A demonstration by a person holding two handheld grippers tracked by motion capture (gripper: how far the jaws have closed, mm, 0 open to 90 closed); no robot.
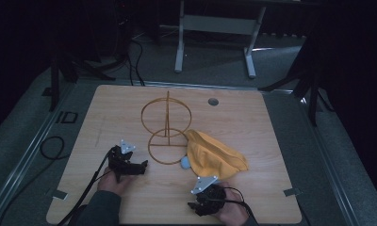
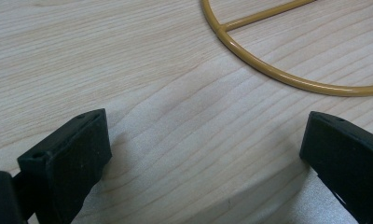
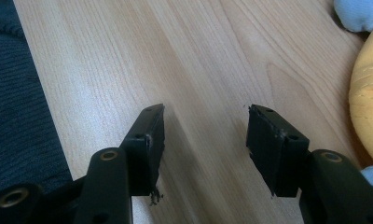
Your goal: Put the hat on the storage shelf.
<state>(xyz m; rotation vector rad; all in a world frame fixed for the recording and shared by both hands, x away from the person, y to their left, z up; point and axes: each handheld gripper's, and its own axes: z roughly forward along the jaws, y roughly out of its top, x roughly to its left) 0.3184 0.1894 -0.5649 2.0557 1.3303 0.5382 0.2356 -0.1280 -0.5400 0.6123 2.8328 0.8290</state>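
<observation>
High view: at lower centre of the frame the yellow cloth lies bunched just beside the wire stand, looking soft, light and best pinched at a raised fold, while the left gripper and right gripper both gape empty.

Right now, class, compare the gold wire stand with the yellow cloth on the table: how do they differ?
The wire stand is rigid and open, thin gold rings and a rod you can see the table through; the yellow cloth is soft, solid and crumpled. The stand rises upright; the cloth lies in a low heap. Both share a yellowish colour and sit side by side.
</observation>
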